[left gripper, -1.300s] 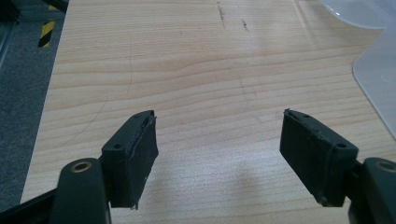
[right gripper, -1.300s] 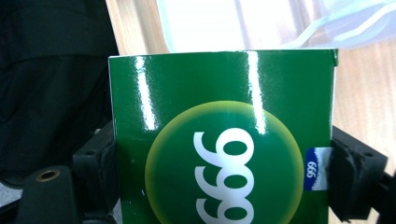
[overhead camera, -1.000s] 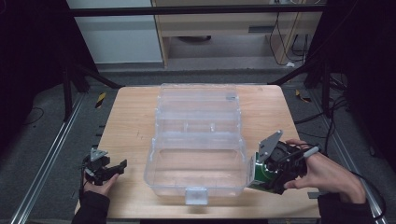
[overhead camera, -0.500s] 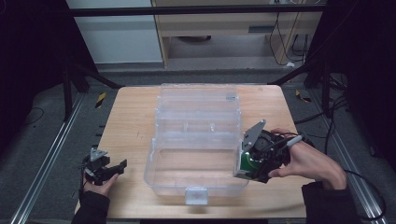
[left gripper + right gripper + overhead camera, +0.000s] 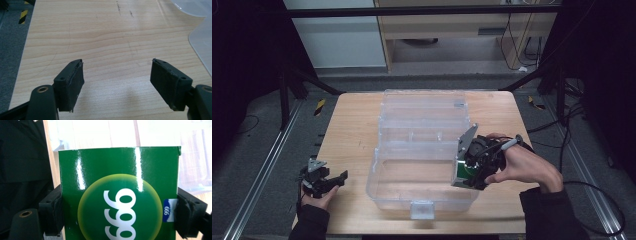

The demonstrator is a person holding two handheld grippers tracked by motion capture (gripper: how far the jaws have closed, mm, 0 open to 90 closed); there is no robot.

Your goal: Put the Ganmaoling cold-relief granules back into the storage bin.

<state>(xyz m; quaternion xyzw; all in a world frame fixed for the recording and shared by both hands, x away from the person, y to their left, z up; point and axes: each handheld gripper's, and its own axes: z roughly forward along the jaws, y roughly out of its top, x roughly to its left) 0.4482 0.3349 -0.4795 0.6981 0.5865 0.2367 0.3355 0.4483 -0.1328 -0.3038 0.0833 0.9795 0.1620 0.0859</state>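
A clear plastic storage box lies open in the middle of the wooden table, its lid flat behind it. My right gripper is shut on a green box printed "999" and holds it over the right end of the clear box's front compartment. In the right gripper view the green box sits squeezed between both pads. My left gripper rests open at the table's front left corner; its jaws stand wide apart over bare wood, with the left pad showing nothing between them.
The clear box's latch faces the table's front edge. Dark floor, metal rails and cables surround the table. A pale cabinet stands behind. The clear lid edge shows at the right of the left gripper view.
My right gripper has carried the green box leftward from beside the clear box's right end to over its front compartment. The left gripper has stayed still.
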